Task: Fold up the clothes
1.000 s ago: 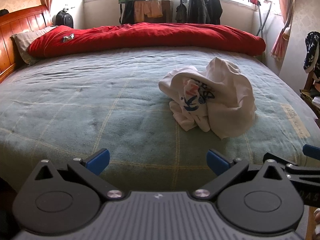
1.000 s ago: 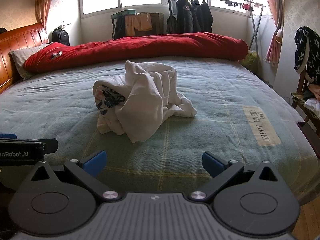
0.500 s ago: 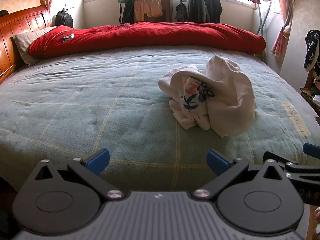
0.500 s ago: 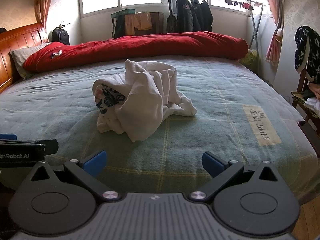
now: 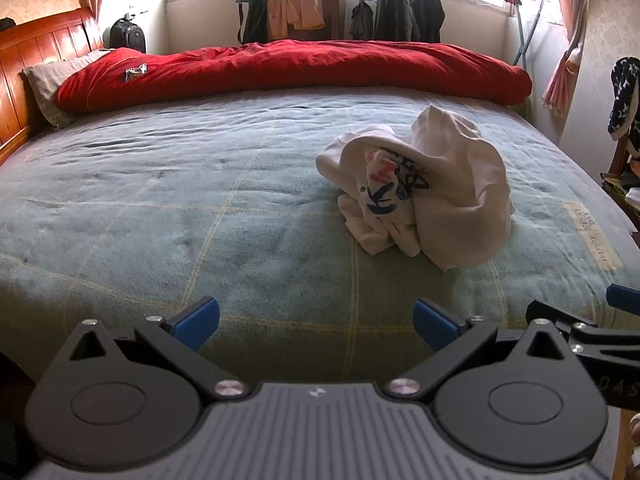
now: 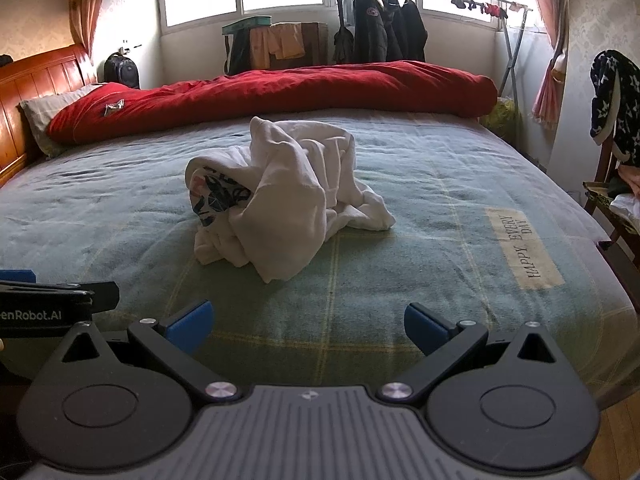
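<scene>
Almost nothing has moved since a second ago: both tongs hang at the near edge of the bed as before, and the shirt lies in the same heap. The left tongs [image 5: 316, 318] stand released, blue tips wide apart and holding nothing; the right tongs [image 6: 306, 322] are the same, and each shows at the margin of the other's view, so they sit side by side. The fold has not begun; this looks like the approach before the first grasp. The white shirt [image 6: 280, 196] is crumpled on the green blanket [image 6: 400, 280], at about 1 o'clock from the left tongs and 11 o'clock from the right, well apart from both, its printed front tucked under a fold toward 9 o'clock. The next move likely calls for reaching in, finding a hem or shoulder in the bunch, and spreading the shirt flat; which edge is which cannot be told. The blanket around it is bare, so nothing blocks the way. Farther off at 12 o'clock a red duvet [image 5: 288, 66] lies across the bed, with a clothes rack [image 6: 384, 32] under the window behind it.
</scene>
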A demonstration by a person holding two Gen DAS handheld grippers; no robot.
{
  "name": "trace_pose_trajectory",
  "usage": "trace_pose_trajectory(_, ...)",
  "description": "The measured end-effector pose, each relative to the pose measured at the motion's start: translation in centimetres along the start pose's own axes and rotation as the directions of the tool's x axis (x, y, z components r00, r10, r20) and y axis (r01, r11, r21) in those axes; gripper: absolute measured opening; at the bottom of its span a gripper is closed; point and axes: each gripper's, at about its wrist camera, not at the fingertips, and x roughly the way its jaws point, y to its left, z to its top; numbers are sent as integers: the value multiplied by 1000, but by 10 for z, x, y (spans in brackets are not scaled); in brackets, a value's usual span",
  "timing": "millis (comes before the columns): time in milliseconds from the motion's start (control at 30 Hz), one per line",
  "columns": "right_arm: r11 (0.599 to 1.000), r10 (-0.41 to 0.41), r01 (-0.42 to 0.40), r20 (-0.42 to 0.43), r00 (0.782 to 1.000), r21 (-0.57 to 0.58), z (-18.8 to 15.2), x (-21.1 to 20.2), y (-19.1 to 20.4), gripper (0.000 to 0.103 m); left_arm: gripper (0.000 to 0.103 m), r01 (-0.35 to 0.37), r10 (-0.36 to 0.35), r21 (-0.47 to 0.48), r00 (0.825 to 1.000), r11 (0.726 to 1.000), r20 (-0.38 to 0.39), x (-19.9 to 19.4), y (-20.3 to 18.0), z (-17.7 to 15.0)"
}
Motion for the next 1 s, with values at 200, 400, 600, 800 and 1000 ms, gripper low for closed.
trace_pose_trajectory(200,1000,0,0,-4,1000,1,1,2,-1,103,102,2,-2,3,1000,1000,-2,1,-1,0)
trace_pose_trajectory(400,1000,-1,1,-10,1000,1,1,4,-1,103,102,3,-3,3,1000,1000,-5,3,-1,0)
trace_pose_trajectory(600,1000,-2,2,-14,1000,2,1,6,-1,103,102,24,-24,-13,1000,1000,1,7,3,1)
trace_pose_trajectory(800,1000,0,0,-25,1000,-3,1,11,0,103,102,25,-25,3,1000,1000,-2,12,0,2)
trace_pose_trajectory(1000,1000,2,-2,-36,999,-8,1,17,0,103,102,24,-24,3,1000,1000,-10,19,2,3)
